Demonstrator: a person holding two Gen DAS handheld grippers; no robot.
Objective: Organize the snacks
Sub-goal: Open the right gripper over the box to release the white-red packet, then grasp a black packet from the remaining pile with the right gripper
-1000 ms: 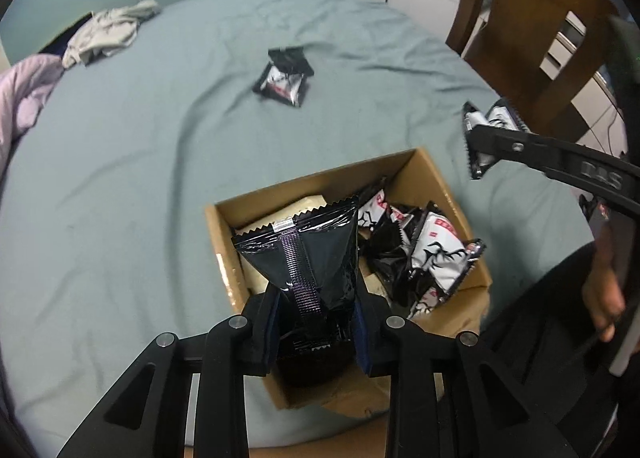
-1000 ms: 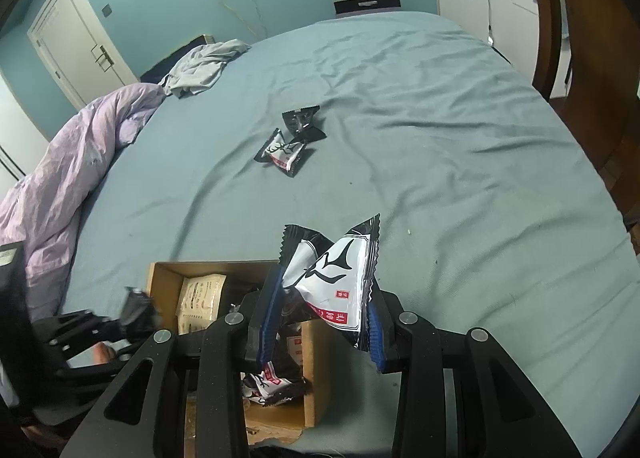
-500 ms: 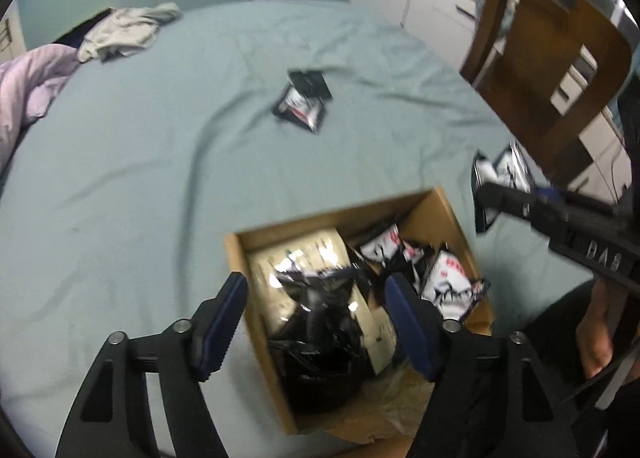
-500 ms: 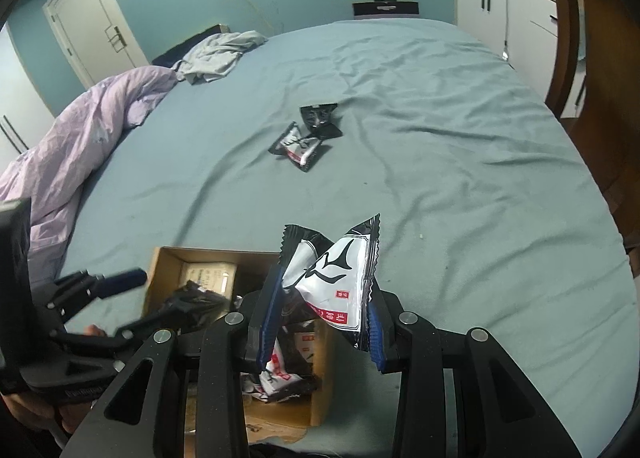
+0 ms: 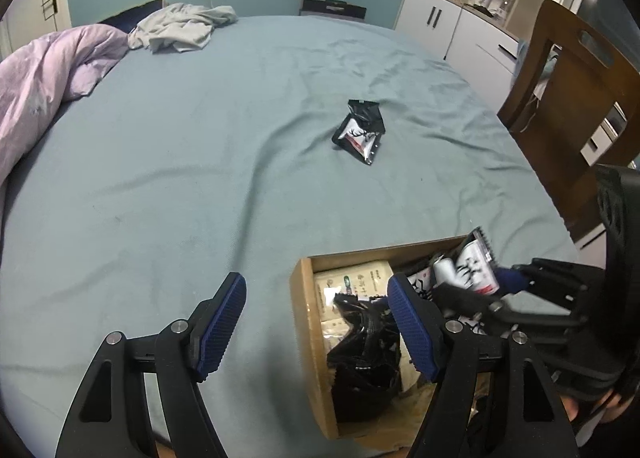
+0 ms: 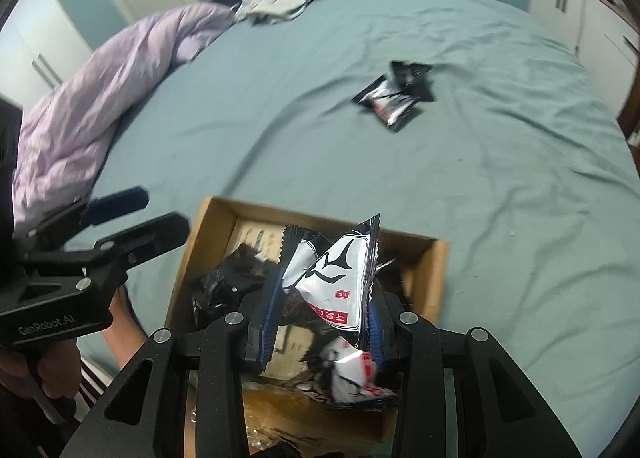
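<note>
A cardboard box (image 5: 306, 322) (image 6: 438, 266) lies on the teal bed and holds several black-and-white snack packets. My left gripper (image 5: 316, 314) stands open with nothing between its blue pads, over the box's left edge; a black packet (image 5: 364, 342) lies in the box just past it. My right gripper (image 6: 322, 314) is shut on a white-and-black snack packet (image 6: 334, 270) (image 5: 474, 266) and hangs over the box. Two more packets (image 5: 360, 131) (image 6: 396, 99) lie together farther up the bed.
A lilac duvet (image 5: 44, 77) (image 6: 104, 97) is bunched at the left, grey clothes (image 5: 180, 27) near the headboard. A wooden chair (image 5: 576, 97) and white cabinets (image 5: 452, 21) stand right of the bed. A hand (image 6: 24, 374) holds the left gripper's handle.
My left gripper opened and let the black packet fall into the box, then drew left and up. My right gripper carried its packet from beside the box to over it.
</note>
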